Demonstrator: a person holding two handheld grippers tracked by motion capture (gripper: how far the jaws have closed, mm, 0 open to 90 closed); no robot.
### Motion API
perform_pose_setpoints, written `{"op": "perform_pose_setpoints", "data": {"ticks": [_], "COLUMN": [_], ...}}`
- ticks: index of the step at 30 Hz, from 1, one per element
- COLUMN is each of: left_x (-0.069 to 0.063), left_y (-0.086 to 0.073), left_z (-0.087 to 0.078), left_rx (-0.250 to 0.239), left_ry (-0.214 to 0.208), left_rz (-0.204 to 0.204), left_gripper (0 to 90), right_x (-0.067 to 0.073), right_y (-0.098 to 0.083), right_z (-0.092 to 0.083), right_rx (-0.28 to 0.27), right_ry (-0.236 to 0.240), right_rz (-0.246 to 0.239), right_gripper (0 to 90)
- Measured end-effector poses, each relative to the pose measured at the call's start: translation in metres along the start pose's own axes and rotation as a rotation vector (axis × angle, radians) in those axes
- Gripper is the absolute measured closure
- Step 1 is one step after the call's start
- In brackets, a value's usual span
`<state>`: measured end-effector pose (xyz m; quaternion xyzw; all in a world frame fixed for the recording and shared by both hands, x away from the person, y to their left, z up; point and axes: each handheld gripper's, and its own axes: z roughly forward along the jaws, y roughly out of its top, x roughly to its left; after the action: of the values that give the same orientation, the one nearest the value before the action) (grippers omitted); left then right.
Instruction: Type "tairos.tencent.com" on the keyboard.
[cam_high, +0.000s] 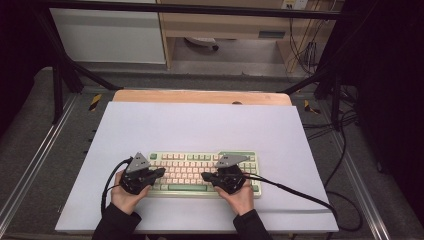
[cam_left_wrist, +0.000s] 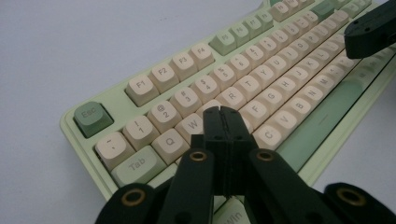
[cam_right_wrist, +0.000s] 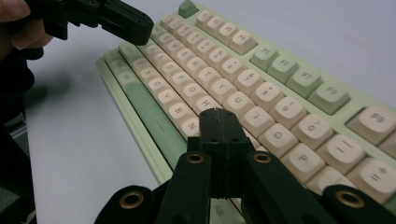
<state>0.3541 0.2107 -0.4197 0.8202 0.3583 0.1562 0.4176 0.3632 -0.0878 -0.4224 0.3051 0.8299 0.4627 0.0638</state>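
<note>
On the left side of the white counter (cam_high: 200, 125), the left claw (cam_high: 159, 172) is held in the person's left hand (cam_high: 127, 197) over the left part of the green and cream keyboard (cam_high: 195, 172). Its two black jaws are pressed fully together and hold nothing. In the left gripper view the left claw (cam_left_wrist: 223, 114) has its closed tip just above the letter keys near W and E, pointing along the rows toward the far end of the keyboard (cam_left_wrist: 261, 79); if the tip touches a key, I cannot tell. The Esc key (cam_left_wrist: 92, 116) lies to the left of the tip, at the corner.

The keyboard lies flat in the near middle of the counter, its long side parallel to the front edge, between the two hands.

On the right, the right claw (cam_high: 205, 176) is held in the right hand (cam_high: 242, 197) over the right half of the keyboard, and its tip points left, toward the other claw. Its jaws are also closed together with nothing between them. In the right gripper view the right claw (cam_right_wrist: 220, 116) hangs above the keys near N and J, close to the keyboard (cam_right_wrist: 289, 70), while the left claw (cam_right_wrist: 128, 21) shows farther off over the opposite end. The two tips are near each other but apart.
</note>
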Motion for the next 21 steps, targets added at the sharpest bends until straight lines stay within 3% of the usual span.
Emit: {"op": "perform_pose_setpoints", "data": {"ticks": [12,21], "left_x": [0.002,0.002], "left_y": [-0.002,-0.002], "left_z": [-0.001,-0.001], "left_rx": [-0.002,-0.003], "left_ry": [-0.001,-0.001], "left_rz": [-0.009,-0.009], "left_gripper": [90.0,90.0], "right_x": [0.009,0.010], "right_y": [0.004,0.001], "right_z": [0.024,0.030], "right_rx": [0.031,0.047], "right_ry": [0.017,0.026], "right_rz": [-0.005,-0.013], "right_gripper": [90.0,90.0]}}
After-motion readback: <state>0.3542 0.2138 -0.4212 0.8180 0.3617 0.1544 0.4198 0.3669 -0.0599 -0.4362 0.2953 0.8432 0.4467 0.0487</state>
